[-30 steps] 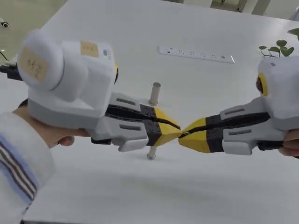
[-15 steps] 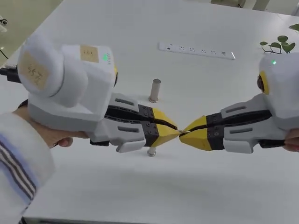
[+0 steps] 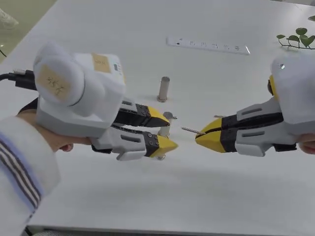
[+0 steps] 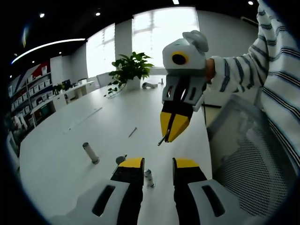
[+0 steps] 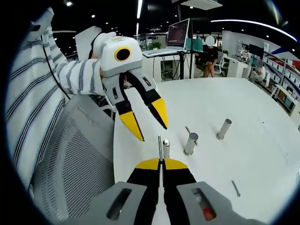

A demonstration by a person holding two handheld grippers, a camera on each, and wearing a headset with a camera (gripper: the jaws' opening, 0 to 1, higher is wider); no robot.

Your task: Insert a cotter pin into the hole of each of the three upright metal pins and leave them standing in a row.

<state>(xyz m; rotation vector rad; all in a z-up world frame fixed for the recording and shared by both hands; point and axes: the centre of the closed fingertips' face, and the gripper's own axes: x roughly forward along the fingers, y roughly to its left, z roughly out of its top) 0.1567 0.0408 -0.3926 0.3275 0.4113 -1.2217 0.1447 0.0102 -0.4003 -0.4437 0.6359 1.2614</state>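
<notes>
The right tool (image 3: 197,138) is fully closed on a cotter pin (image 3: 189,130), gripped at its rear end. The pin's long axis continues the line of the jaws, and its free tip points toward the left tool (image 3: 172,132). The left tool is wide open and holds nothing. The coming move turns on the nearest metal pin (image 5: 166,148). It stands upright on the desk (image 3: 147,196), just ahead of the right tool, just right of the cotter pin's tip and apart from it. The cotter pin thus lies crosswise to the upright pin, as insertion requires. The left tool is the nearer of the two to this metal pin. The left gripper view shows the pin standing ungripped between that tool's open jaws, while the head view shows just its foot below the near jaw. The right gripper view shows all three metal pins in a row and a loose cotter pin (image 5: 236,188) on the desk. The hole is too small to make out.
</notes>
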